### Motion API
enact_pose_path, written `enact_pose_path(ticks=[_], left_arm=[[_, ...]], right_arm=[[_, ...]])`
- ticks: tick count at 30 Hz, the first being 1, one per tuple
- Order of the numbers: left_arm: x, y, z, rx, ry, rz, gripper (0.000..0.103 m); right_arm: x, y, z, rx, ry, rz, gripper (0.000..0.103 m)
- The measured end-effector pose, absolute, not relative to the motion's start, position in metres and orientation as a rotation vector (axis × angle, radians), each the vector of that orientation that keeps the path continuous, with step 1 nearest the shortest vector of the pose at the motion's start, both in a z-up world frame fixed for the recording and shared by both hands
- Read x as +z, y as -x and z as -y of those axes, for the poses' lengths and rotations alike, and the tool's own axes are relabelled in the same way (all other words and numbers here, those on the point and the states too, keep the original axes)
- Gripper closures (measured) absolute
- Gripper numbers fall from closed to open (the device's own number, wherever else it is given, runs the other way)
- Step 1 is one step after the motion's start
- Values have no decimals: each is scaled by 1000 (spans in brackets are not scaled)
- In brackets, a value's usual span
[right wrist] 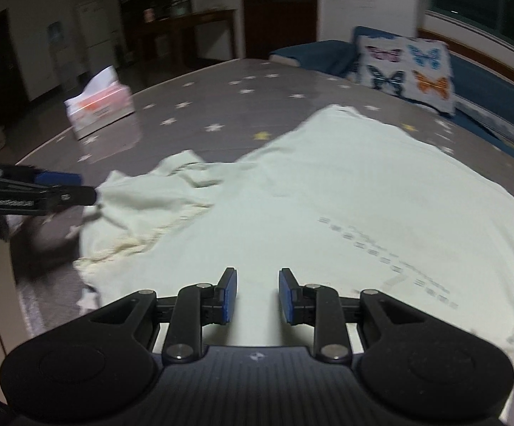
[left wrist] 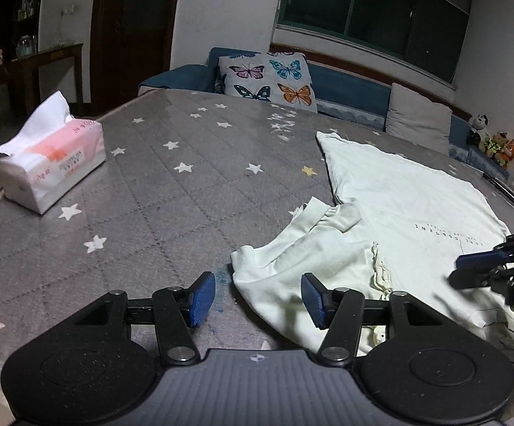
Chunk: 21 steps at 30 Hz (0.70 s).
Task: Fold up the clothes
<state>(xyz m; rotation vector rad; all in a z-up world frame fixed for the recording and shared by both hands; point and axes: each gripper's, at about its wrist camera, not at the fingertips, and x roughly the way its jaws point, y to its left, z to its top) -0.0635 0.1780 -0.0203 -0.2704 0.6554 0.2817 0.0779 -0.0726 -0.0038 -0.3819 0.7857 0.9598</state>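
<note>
A pale cream T-shirt (left wrist: 399, 191) lies spread on a grey star-patterned mat (left wrist: 171, 191), printed side up, with one sleeve (left wrist: 313, 248) bunched toward the left. My left gripper (left wrist: 258, 300) is open and empty, low over the sleeve's left edge. My right gripper (right wrist: 258, 296) is open and empty above the shirt's near part (right wrist: 328, 191). The right gripper also shows in the left wrist view (left wrist: 470, 269) at the right edge. The left gripper shows in the right wrist view (right wrist: 75, 188) beside the sleeve (right wrist: 143, 198).
A tissue box (left wrist: 50, 163) stands on the mat at the left. A butterfly cushion (left wrist: 267, 78) and a grey cushion (left wrist: 420, 120) lean on a blue sofa at the back. Small plush toys (left wrist: 491, 138) sit at the far right.
</note>
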Motion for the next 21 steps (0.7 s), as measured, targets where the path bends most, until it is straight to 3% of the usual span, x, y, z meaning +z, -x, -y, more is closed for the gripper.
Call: enact_pose_path(ticks=[6, 8, 13, 21], left_arm=[[-26, 57, -176, 240, 289, -661, 54], [-28, 56, -176, 230, 294, -664, 61], [-29, 57, -178, 224, 313, -648, 93], [1, 61, -169, 158, 317, -540, 99]], right_arm=[[-6, -57, 45, 1051, 436, -773, 78], [-7, -52, 41, 1071, 439, -774, 78], [-12, -42, 30, 1103, 461, -777, 78], [-21, -25, 23, 1140, 510, -763, 78]])
